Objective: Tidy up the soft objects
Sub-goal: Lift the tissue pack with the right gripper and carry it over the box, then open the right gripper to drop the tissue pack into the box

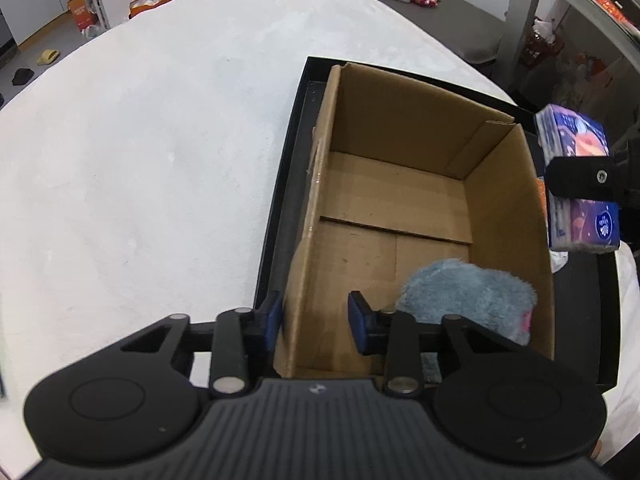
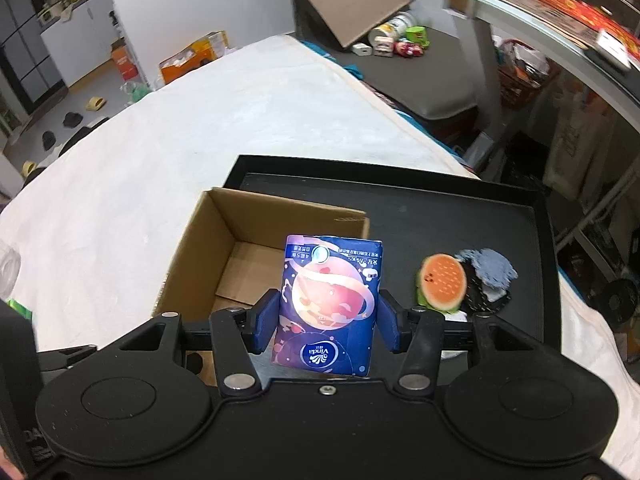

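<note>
White blanket-covered bed (image 1: 140,160) carries a black tray (image 2: 440,216) at its right edge. Bare cover to the tray's left.

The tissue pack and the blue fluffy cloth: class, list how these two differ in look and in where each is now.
The tissue pack is glossy, printed and boxy; the blue fluffy cloth is plain, shaggy and shapeless. The pack is clamped in the right gripper above the black tray; the cloth lies inside the cardboard box, ungripped. Both are blue.
</note>
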`<state>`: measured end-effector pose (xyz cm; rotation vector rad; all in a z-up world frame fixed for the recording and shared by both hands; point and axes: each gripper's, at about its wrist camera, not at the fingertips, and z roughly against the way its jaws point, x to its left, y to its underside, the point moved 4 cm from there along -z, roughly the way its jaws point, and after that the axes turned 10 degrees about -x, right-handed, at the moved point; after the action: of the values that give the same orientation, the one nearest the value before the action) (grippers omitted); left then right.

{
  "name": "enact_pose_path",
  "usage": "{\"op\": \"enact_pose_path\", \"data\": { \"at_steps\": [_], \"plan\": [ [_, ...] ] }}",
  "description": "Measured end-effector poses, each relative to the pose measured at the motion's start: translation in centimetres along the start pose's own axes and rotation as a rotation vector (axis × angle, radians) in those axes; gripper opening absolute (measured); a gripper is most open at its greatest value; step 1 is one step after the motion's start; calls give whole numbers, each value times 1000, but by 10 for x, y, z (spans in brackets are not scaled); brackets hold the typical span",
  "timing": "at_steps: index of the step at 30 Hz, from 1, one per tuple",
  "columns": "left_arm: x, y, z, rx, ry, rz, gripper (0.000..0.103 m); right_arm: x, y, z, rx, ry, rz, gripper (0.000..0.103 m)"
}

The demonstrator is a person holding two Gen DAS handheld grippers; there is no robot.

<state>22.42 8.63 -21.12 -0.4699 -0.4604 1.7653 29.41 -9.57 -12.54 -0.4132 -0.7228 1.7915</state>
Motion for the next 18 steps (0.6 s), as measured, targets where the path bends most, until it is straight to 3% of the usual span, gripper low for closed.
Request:
{"op": "enact_pose_path", "data": {
  "at_steps": [11,18],
  "plan": [
    [8,-5,-11,26,7,11,21,31,-12,-14,-10,-46,95,51],
    [12,-5,-10,35,22,11,19,46,-21,-24,-18,-81,148,51]
  ]
}}
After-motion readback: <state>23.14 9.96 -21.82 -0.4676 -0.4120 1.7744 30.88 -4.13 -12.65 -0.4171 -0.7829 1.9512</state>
